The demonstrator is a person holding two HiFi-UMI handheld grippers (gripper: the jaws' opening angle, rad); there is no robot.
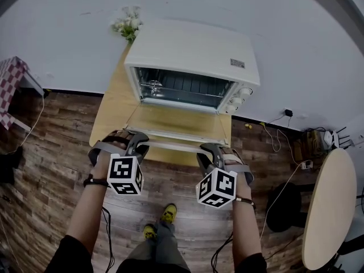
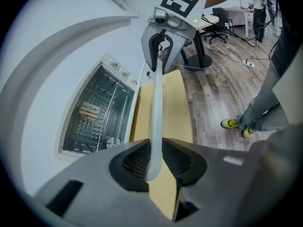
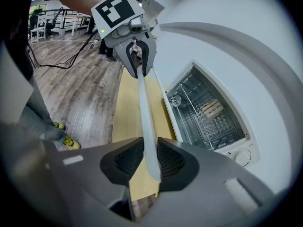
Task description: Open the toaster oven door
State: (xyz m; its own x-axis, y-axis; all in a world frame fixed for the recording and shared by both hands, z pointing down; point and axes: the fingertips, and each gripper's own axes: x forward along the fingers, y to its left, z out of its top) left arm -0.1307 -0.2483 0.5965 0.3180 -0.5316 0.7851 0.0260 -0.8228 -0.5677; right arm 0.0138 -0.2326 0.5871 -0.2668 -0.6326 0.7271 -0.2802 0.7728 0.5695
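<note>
Door (image 1: 173,121) lies dropped flat, left tongs (image 2: 154,163) and right tongs (image 3: 150,162) pinching its handle (image 1: 170,146); opening looks done, letting go comes next.

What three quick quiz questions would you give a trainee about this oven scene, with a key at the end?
1. True or false: the oven door is open.
2. What are the left gripper and right gripper both shut on? A) the flowers B) the handle C) the rack
3. Fill in: in the head view, the knobs sit at the oven front's ____ end.
Key: 1 true; 2 B; 3 right.
</note>
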